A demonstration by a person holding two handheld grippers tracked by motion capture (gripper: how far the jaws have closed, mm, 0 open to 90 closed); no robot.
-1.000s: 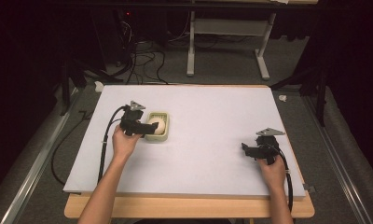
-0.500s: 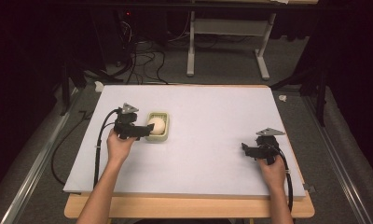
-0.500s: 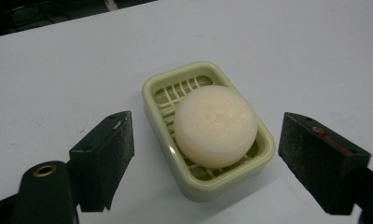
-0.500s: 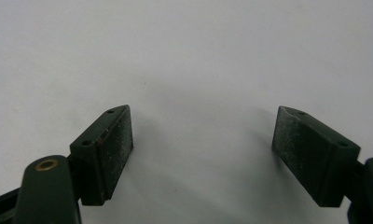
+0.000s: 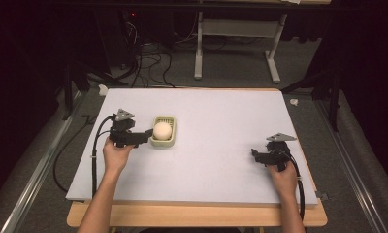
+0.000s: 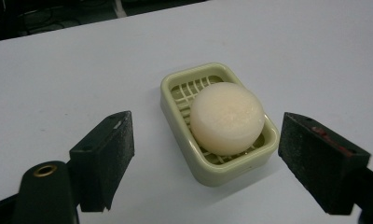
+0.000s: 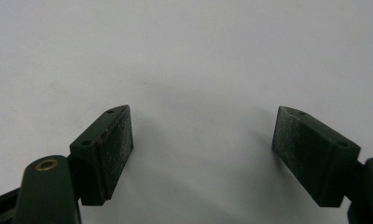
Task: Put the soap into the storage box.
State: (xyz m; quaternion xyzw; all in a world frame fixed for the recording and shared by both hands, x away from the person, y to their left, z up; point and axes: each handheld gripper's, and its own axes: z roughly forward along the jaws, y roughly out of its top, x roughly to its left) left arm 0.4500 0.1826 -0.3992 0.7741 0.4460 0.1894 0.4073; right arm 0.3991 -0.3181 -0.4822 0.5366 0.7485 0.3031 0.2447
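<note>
left claw (image 6: 205, 156) wide before soap (image 6: 226, 118), dish (image 6: 208, 165) floor half hidden, right claw (image 7: 201, 154) wide

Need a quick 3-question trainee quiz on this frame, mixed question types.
1. True or false: the round soap lies in the green soap dish.
2. Which claw is nearer the dish? A) left claw B) right claw
3. Fill in: the left claw's jaws are ____, with the dish ahead of them and untouched.

Key: 1 true; 2 A; 3 open. The right claw is open too, over bare white table.
</note>
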